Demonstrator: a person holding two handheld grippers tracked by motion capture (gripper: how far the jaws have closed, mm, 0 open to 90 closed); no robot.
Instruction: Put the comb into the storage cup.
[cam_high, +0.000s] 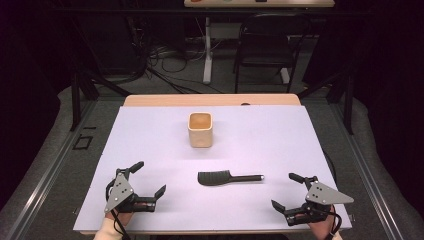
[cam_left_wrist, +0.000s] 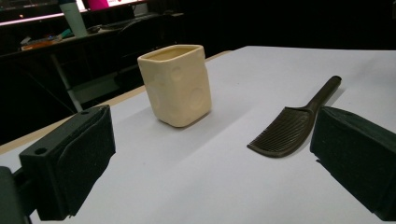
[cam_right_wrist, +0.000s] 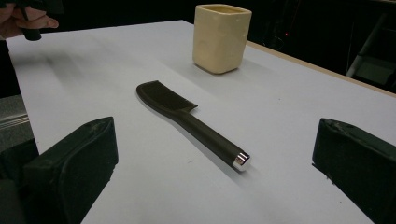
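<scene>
A cream square cup (cam_high: 200, 129) stands upright on the white table sheet (cam_high: 260, 135), toward the back middle. In front of it a black comb (cam_high: 227, 177) lies flat, teeth end to the left and silver-tipped handle to the right. My left gripper (cam_high: 148, 178) rests open at the front left, nothing between its jaws. At the front right my right gripper (cam_high: 287, 191) is open and empty too. The left gripper view has the cup (cam_left_wrist: 176, 84) and the comb (cam_left_wrist: 294, 122) ahead of the jaws. In the right gripper view the comb (cam_right_wrist: 189, 121) lies close, the cup (cam_right_wrist: 221, 37) beyond.
The wooden table edge (cam_high: 210, 99) runs along the back of the sheet. Beyond it stand a black chair (cam_high: 267, 42), a white table leg (cam_high: 207, 50) and cables on the floor. In the right gripper view a hand (cam_right_wrist: 25, 18) is at the far left.
</scene>
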